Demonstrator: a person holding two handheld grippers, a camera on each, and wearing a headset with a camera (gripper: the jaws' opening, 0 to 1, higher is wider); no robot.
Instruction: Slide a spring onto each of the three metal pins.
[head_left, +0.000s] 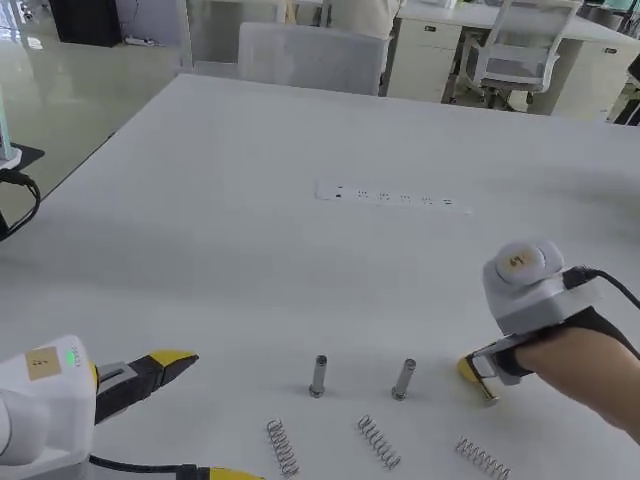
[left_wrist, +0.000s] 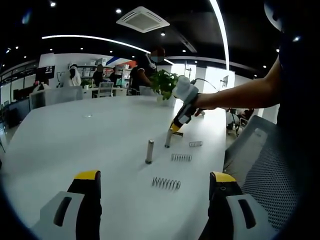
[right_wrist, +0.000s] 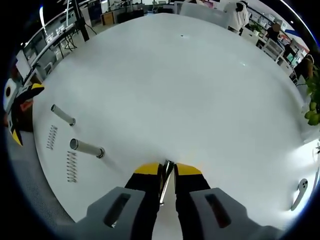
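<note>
Evidently the right gripper (right_wrist: 168, 168) has its jaws clamped on one pin (right_wrist: 164, 185) at the bench (head_left: 300, 250); second pin (head_left: 319, 375) and third pin (head_left: 403, 379) stand upright, three springs (head_left: 379, 441) lying beside them; the left gripper (left_wrist: 155, 176) jaws gape open.

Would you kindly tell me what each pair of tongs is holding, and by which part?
The right tongs clamp a short silver metal pin by its shaft; the left tongs, open, hold nothing.
</note>
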